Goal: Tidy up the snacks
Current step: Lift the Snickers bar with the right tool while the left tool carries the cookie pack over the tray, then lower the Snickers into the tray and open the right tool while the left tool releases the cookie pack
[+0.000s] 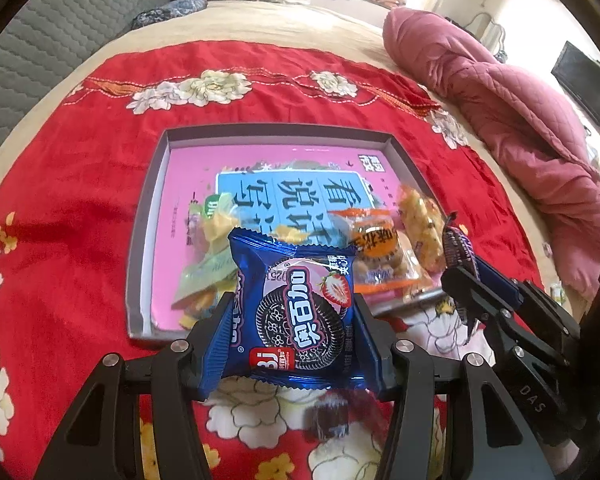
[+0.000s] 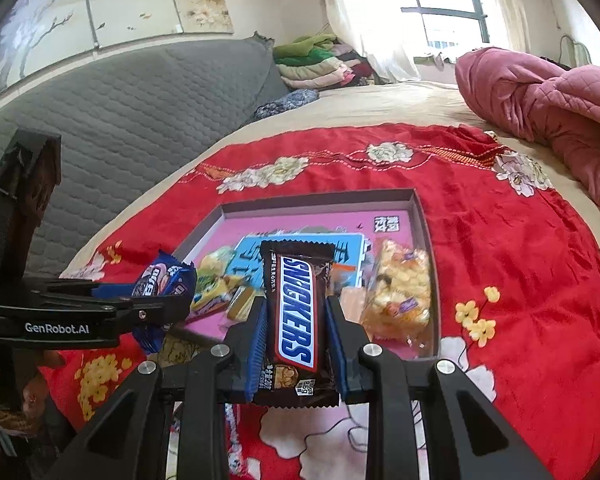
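My left gripper [image 1: 294, 308] is shut on a blue Oreo packet [image 1: 296, 312], held above the near edge of a shallow grey box [image 1: 276, 132] with a pink bottom. My right gripper [image 2: 296, 312] is shut on a brown Snickers bar [image 2: 296, 312], also over the box's near edge [image 2: 320, 202]. In the box lie a green-yellow packet [image 1: 210, 268], an orange packet [image 1: 376, 256] and a clear bag of yellow puffs [image 1: 420, 228], the puffs also in the right wrist view [image 2: 400, 292]. The right gripper shows in the left view [image 1: 460, 268], the left in the right view [image 2: 172, 292].
The box sits on a red flowered cloth [image 1: 80, 200] spread over a beige bed. A pink quilt [image 1: 520, 120] is bunched at the right. A grey padded headboard [image 2: 120, 120] stands at the left. A small dark wrapped sweet [image 1: 326, 420] lies on the cloth below my left gripper.
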A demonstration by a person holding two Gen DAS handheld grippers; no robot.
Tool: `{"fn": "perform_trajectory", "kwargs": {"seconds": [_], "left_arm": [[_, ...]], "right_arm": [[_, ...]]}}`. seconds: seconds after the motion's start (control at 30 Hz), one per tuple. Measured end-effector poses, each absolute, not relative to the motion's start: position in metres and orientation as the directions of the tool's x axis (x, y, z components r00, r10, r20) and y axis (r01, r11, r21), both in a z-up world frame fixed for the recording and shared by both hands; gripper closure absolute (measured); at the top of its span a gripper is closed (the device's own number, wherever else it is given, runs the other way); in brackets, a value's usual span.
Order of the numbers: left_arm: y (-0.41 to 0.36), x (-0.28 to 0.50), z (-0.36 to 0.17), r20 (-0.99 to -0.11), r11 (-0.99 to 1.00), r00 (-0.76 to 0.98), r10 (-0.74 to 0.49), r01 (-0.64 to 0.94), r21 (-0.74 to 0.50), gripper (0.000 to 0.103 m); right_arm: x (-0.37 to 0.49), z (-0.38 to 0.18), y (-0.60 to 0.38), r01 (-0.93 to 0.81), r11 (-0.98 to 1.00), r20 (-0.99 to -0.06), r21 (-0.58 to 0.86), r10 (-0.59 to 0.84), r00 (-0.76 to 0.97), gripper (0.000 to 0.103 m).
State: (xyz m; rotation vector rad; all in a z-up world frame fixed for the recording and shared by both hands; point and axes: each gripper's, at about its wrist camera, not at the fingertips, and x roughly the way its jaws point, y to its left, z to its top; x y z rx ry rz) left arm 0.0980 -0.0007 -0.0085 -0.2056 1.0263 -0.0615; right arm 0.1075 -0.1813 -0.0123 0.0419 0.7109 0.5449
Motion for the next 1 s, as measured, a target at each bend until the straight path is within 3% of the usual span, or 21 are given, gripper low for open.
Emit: {"fn": "perform_trajectory", "kwargs": {"seconds": [1.0], "left_arm": [[-0.005,0.141,-0.034,-0.857,0.982,0.503,-0.114,-0.076,-0.175,0.046]], "right_arm": [[0.151,-0.02,-0.177,-0.397,0.889,-0.601,0.23,0.451,0.66,0.075]]}}
